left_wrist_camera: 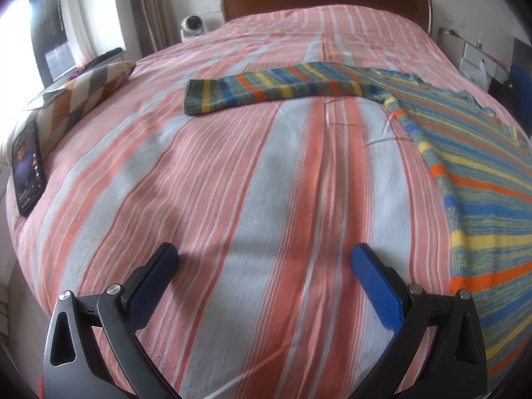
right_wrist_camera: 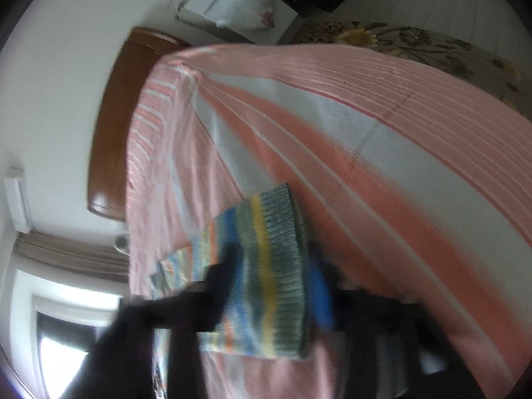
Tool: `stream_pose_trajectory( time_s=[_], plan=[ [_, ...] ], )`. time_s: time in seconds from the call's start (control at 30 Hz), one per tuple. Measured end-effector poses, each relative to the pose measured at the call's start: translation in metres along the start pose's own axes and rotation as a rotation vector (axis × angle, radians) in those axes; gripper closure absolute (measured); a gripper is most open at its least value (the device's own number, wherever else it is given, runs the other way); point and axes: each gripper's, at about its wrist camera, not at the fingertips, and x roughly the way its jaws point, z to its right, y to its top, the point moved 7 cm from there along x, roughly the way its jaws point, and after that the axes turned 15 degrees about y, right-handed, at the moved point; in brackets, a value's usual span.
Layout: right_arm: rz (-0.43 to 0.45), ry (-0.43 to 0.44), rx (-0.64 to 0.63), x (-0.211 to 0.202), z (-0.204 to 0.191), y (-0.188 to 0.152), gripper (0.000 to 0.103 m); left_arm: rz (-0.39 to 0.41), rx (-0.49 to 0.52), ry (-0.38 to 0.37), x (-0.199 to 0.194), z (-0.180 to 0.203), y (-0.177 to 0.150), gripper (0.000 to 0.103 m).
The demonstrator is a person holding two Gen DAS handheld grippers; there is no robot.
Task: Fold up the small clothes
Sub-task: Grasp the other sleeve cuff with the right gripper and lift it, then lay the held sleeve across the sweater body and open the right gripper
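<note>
At the far left of the left wrist view a phone (left_wrist_camera: 28, 169) is propped against a patterned pillow (left_wrist_camera: 83, 96) at the edge of the bed (left_wrist_camera: 252, 179), which is covered by a pink and grey striped spread. Lower down, the left tongs (left_wrist_camera: 264, 259) are held with their blue pads wide apart over bare bedspread, and nothing is gripped between them. Further across, a striped knitted sweater (left_wrist_camera: 465, 173) is spread flat on the right half of the bed, and one sleeve (left_wrist_camera: 266, 91) is stretched out leftward toward the middle, its cuff lying free. In the blurred right wrist view, the right tongs (right_wrist_camera: 276, 286) are seen closed on the ribbed cuff (right_wrist_camera: 282, 266) of the sweater's other sleeve, which is raised a little off the spread. The step in hand is judged to be the first fold, in which a sleeve is brought in across the body of the garment. For the next move, the gripped cuff would have to be carried over the chest and laid down flat before it is let go, so that no bunching is left under it. The free sleeve would then need to be taken near its cuff by the left tongs and folded across in the same way.
</note>
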Motion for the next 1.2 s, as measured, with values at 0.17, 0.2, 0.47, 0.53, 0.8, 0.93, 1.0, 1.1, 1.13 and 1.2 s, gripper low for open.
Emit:
stream_pose_trajectory(
  time_s=[0.17,0.2,0.47,0.53,0.8,0.93,1.0,1.1,1.13,1.2],
  plan=[
    [0.022,-0.13,-0.177,-0.009,-0.038,0.002,0.1,-0.001,-0.001,-0.002,0.0,0.001,0.0,0.0],
    [0.028,-0.146,-0.235,-0.011,-0.058,0.0,0.1,-0.001,-0.001,-0.003,0.0,0.001,0.0,0.0],
    [-0.185,0.047,-0.565,0.068,-0.268,-0.103,0.1,-0.005,0.002,-0.01,0.0,0.001,0.0,0.0],
    [-0.257,0.088,-0.594,0.102,-0.301,-0.139,0.1,-0.003,0.006,-0.015,0.001,0.001,0.0,0.0],
    [-0.534,0.244,-0.511,0.221,-0.334,-0.271,0.051,-0.001,0.008,-0.017,0.0,0.001,-0.001,0.0],
    [-0.513,0.247,-0.488,0.206,-0.312,-0.27,0.051,-0.001,0.008,-0.016,-0.001,0.001,-0.001,0.0],
    [-0.494,0.217,-0.504,0.192,-0.297,-0.26,0.051,0.0,0.007,-0.014,-0.001,0.0,-0.001,0.0],
    [-0.441,0.122,-0.576,0.163,-0.264,-0.24,0.047,-0.001,0.008,-0.016,0.0,0.001,-0.001,0.0],
    [-0.422,0.082,-0.607,0.151,-0.249,-0.232,0.047,0.0,0.008,-0.016,0.0,0.001,-0.001,0.0],
    [-0.378,-0.018,-0.679,0.131,-0.217,-0.217,0.047,0.002,0.007,-0.013,0.0,0.0,-0.001,0.0]
  ],
)
